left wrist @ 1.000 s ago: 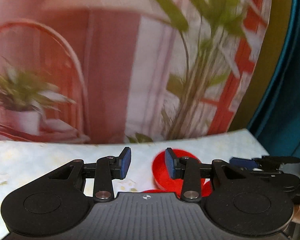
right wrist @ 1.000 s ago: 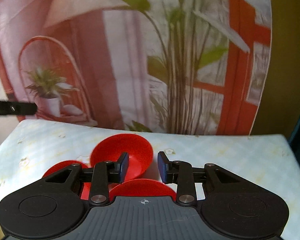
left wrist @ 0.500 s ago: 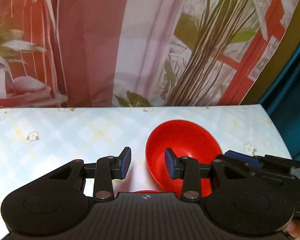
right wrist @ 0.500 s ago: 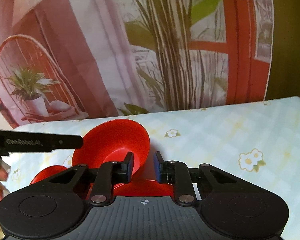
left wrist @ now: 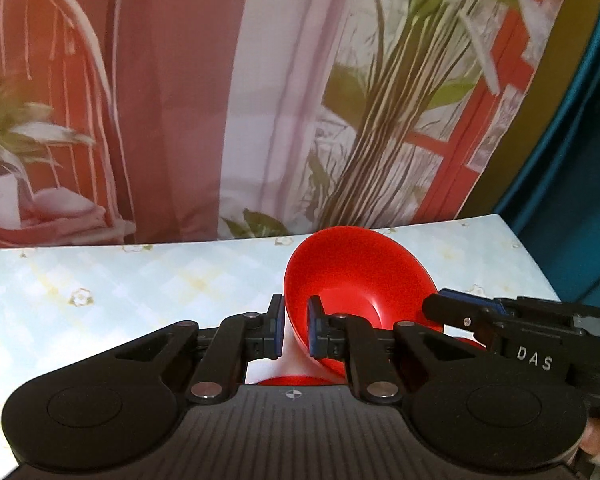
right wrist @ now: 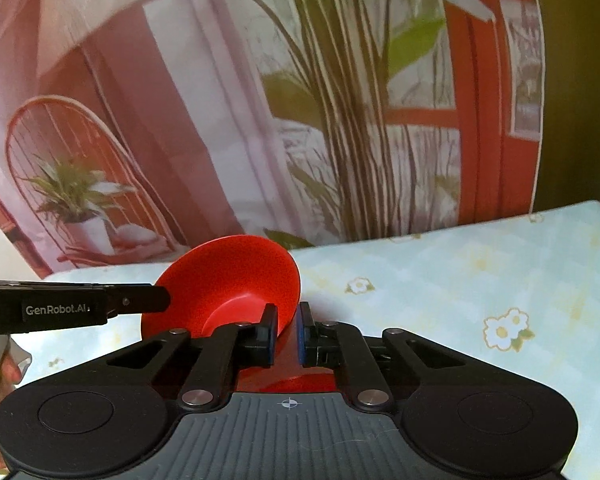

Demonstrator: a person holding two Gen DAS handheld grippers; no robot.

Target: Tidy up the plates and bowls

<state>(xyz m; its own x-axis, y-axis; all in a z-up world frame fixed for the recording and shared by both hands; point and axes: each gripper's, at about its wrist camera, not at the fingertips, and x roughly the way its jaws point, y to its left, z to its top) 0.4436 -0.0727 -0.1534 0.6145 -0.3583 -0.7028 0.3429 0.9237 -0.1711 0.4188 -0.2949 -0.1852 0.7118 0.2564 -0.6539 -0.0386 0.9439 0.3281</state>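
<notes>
A red bowl (left wrist: 360,276) stands tipped up on its edge with its hollow turned toward the cameras. My left gripper (left wrist: 296,332) has its jaws closing tight on the bowl's left rim, with the blue pads pressing it. At the opposite rim my right gripper (right wrist: 286,336) pinches the same red bowl (right wrist: 228,276), its jaws closing on the wall. Each gripper shows in the other's view: the right gripper (left wrist: 436,308) comes in from the right, the left gripper (right wrist: 160,300) from the left. More red dishware (left wrist: 288,380) lies under the bowl, mostly hidden.
The table (left wrist: 100,280) wears a pale checked cloth with small flowers. Behind it hangs a printed backdrop (right wrist: 220,120) of plants and a chair. A teal curtain (left wrist: 580,160) is at the right. A person's fingers (right wrist: 4,360) hold the left gripper's handle.
Both grippers came down and forward onto the bowl, and their jaws went from apart to closed on its opposite rims. The bowl now stands steeper between them.
</notes>
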